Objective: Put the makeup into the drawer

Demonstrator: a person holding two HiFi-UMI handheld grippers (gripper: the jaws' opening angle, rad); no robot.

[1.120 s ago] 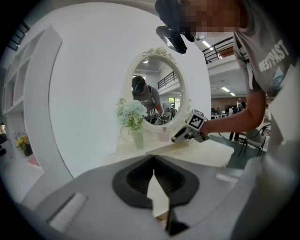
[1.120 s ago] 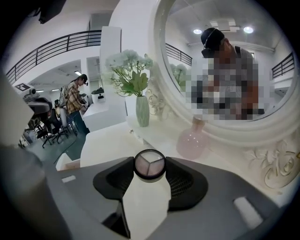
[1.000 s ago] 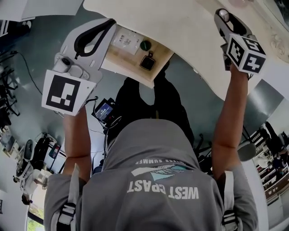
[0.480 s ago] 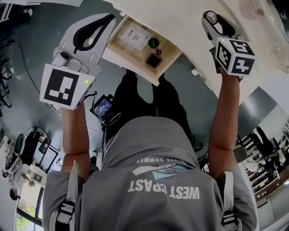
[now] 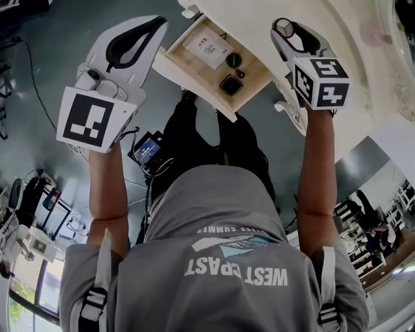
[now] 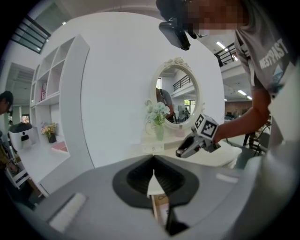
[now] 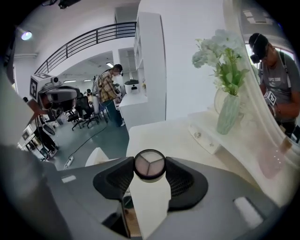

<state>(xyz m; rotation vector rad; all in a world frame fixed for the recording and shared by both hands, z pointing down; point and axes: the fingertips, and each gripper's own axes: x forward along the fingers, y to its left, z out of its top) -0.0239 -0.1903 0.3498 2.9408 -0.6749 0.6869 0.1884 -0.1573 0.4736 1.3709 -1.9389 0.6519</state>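
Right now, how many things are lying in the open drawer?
3: a white card at the left end, a round dark case beside it, then a black square case. More may hide under the tabletop.

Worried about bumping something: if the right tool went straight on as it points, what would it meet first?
Probably the white tabletop just beyond the round makeup compact that the right tool grips; skimming over that, the tall white shelf unit behind. Depth is unclear.

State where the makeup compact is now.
In the right gripper view, the compact is clamped in the right gripper, over the white tabletop beside the open drawer.
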